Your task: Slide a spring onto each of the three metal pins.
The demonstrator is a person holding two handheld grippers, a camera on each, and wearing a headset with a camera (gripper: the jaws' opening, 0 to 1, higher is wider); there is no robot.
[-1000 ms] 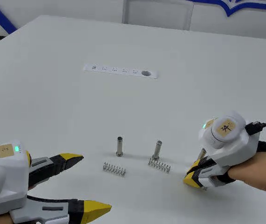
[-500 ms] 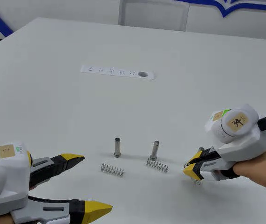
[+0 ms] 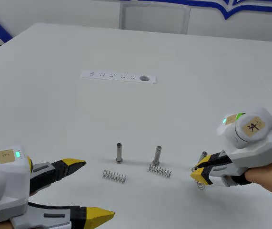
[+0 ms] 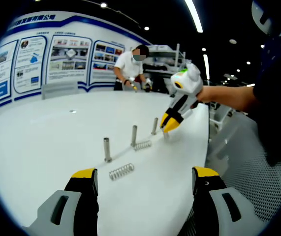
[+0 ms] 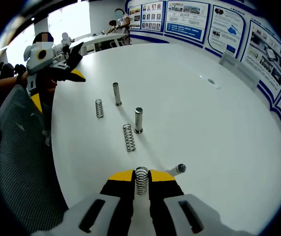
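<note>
So we're pinching one spring [image 5: 141,183] in the right gripper [image 5: 141,176]. The yellow fingertips [image 5: 123,178] are closing narrow on it, so the coils are standing up in the slot between them and poking out past the tips. The near pin [image 5: 178,169] is sitting just to the right of those tips, really close. We can't tell whether it's touching the spring or standing properly upright. Straight ahead of the fingers the middle pin [image 5: 139,120] is standing upright with a loose spring [image 5: 128,137] lying just beside its base. Further out the far pin [image 5: 116,93] is standing with a second loose spring [image 5: 99,108] lying near it.

The left gripper [image 3: 95,189] is hanging at the other end of the row with its jaws gaping wide. The far pin and its spring are lying ahead of its tips, well apart from them.

Room-wise, we're working close to our own edge of the white table [image 3: 197,86]. That edge is running just behind both grippers, and the top is stretching out flat and open beyond the pins. A white power strip [image 3: 118,77] is lying well past the pins and a chair [image 3: 155,16] is standing at the far edge. In the left gripper view a person [image 4: 129,66] is standing in the background past the table. The other two pins and the two loose springs are lying between the grippers, right in the path from one set of fingers to the other
</note>
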